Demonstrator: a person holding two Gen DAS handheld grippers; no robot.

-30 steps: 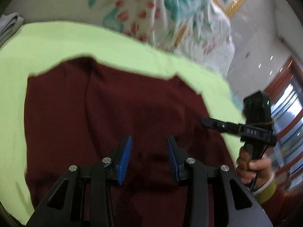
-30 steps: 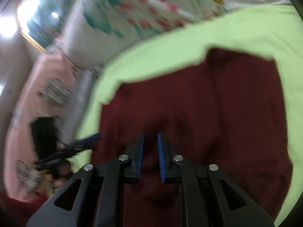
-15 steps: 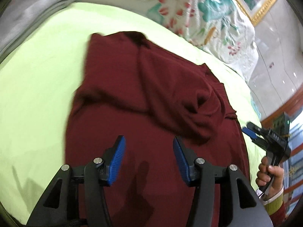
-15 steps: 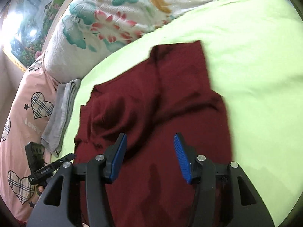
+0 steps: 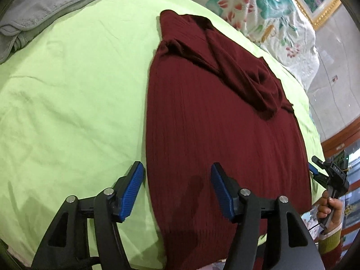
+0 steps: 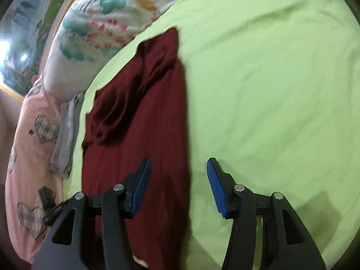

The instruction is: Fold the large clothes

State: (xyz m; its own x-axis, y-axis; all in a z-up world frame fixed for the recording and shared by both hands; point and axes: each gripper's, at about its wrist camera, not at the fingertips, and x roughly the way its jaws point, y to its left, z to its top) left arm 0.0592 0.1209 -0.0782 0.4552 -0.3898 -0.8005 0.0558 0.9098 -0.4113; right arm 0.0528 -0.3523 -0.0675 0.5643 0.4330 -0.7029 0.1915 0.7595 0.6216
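My left gripper (image 5: 176, 190) is opening, nothing between its pads; right gripper (image 6: 177, 186) spread, empty. Sweater (image 5: 216, 121) lies just ahead on the green sheet (image 5: 72, 103), narrowed lengthwise, sleeves bunched at far end. Cross-folds remain, I judge.

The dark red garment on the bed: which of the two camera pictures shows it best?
The left wrist view. There the dark red garment is sharp, fills the middle of the picture, and its ribbed knit and the bunched fold near the far end are clear. The right wrist view shows the same garment narrower, off to the left and blurred.
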